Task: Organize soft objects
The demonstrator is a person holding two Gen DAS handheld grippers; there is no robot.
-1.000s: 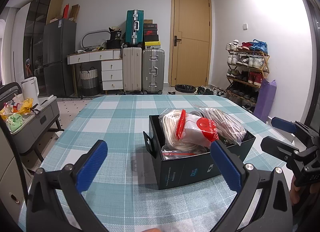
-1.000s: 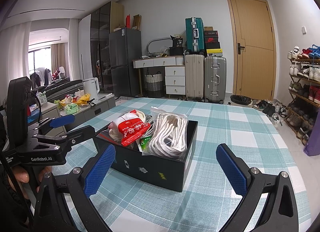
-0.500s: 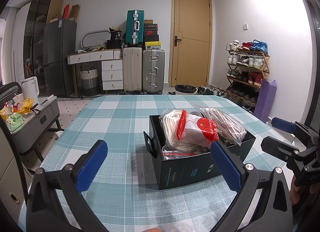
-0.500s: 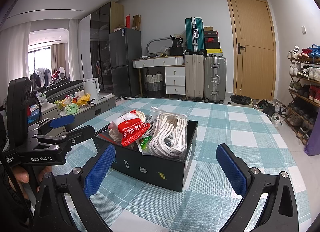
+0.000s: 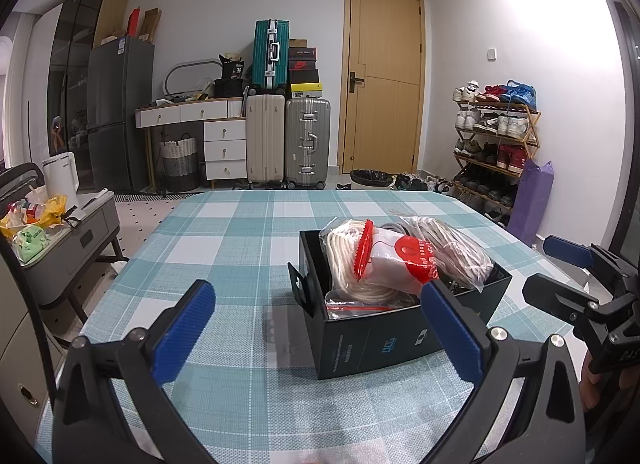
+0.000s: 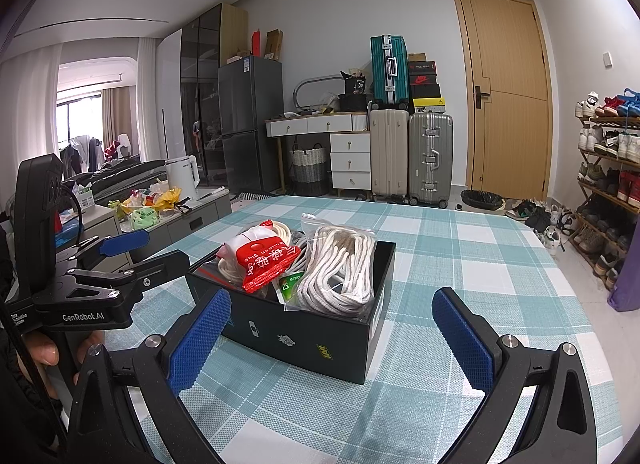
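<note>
A black open box sits on the teal checked tablecloth. It holds clear bags of white rope and a red-and-white packet. My left gripper stands open just short of the box, its right finger in front of the box's near wall, nothing between its fingers. My right gripper is open too, its left finger in front of the box's corner. Each gripper also shows at the edge of the other's view: the right gripper, the left gripper.
A low grey side cabinet with clutter stands left of the table. Suitcases, a drawer desk and a fridge line the far wall beside a wooden door. A shoe rack stands at the right wall.
</note>
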